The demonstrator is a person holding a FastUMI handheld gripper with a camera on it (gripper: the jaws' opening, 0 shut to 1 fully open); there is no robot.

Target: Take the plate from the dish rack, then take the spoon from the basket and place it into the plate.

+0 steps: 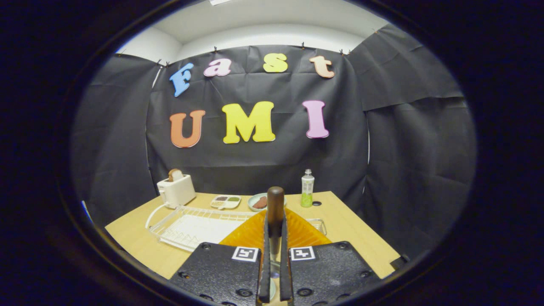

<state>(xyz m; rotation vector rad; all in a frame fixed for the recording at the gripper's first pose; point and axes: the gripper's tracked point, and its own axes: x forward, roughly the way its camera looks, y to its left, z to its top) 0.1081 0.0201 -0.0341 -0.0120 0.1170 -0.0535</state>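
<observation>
Gripper: the gripper (274, 255) has its two fingers (265, 272) drawn close together, and both press on the spoon, one on each side of the handle.
Spoon: the spoon (275, 208) stands nearly upright between the fingers. Its dark brown wooden handle rises toward 12 o'clock above the fingertips, with a rounded end. A metal part of the shaft shows lower in the narrow gap; the bowl of the spoon I cannot make out.
Plate: the plate (297, 233) is orange and translucent with ribbed lines. It lies just ahead of the fingers, directly behind the spoon, spreading to 10 and 2 o'clock of the handle. It covers the near right part of the dish rack; whether it rests on the rack or on the table I cannot tell.
Dish rack: the dish rack (191, 225) is of white wire, at 10 o'clock from the fingers.
Toaster: a white toaster (176, 190) with a slice of bread in it stands beyond the rack, at 11 o'clock, and a white cord goes from it.
Small dishes: a divided tray (225, 201) and a pale bowl (257, 202) with something brown stand beyond the rack, near 12 o'clock.
Bottle: a bottle (307, 188) with green liquid stands at 1 o'clock, a dark cap (316, 203) just beside it.
Table: the table (361, 238) is of light wood.
</observation>
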